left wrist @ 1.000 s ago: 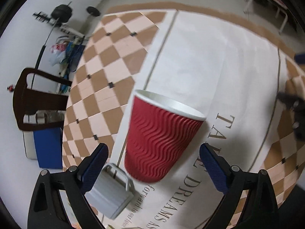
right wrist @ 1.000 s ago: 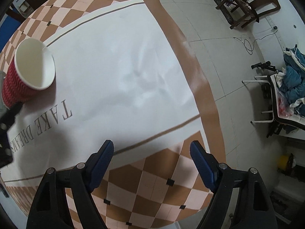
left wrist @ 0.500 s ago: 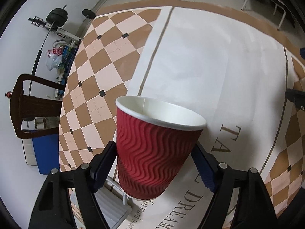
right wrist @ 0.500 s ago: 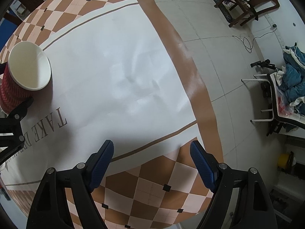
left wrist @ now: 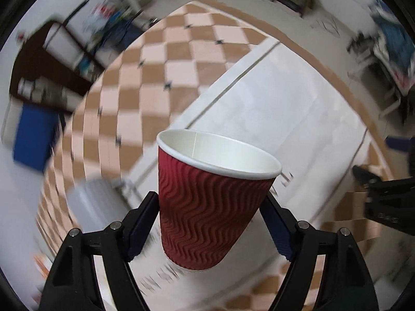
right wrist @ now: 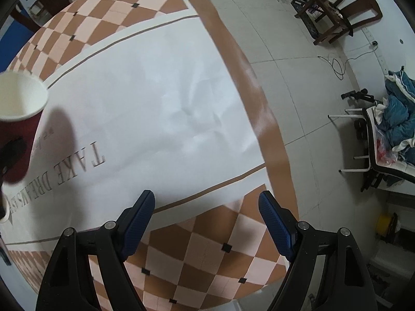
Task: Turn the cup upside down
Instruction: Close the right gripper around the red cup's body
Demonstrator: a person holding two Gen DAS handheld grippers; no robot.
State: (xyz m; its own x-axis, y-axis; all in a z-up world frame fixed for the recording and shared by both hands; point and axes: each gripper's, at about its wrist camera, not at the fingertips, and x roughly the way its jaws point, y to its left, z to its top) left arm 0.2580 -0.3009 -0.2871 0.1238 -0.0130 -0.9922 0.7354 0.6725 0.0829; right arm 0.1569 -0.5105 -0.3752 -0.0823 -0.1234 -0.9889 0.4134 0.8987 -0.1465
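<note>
A red ripple paper cup [left wrist: 207, 207] with a white inside sits between the blue pads of my left gripper [left wrist: 210, 223], mouth up and tilted. The gripper is shut on its lower wall and holds it above the table; the background is motion-blurred. The cup also shows at the left edge of the right wrist view [right wrist: 18, 119], lifted, with its shadow on the cloth. My right gripper [right wrist: 207, 220] is open and empty over the table's near edge, apart from the cup.
The round table [right wrist: 160, 98] has a white cloth with printed lettering and a brown checkered border. A grey box [left wrist: 90, 202] lies on the table left of the cup. Chairs [right wrist: 345, 7] and clutter stand on the floor beyond the table edge.
My left gripper closed on the cup, then lifted it off the cloth and swung. The right gripper has barely moved.
</note>
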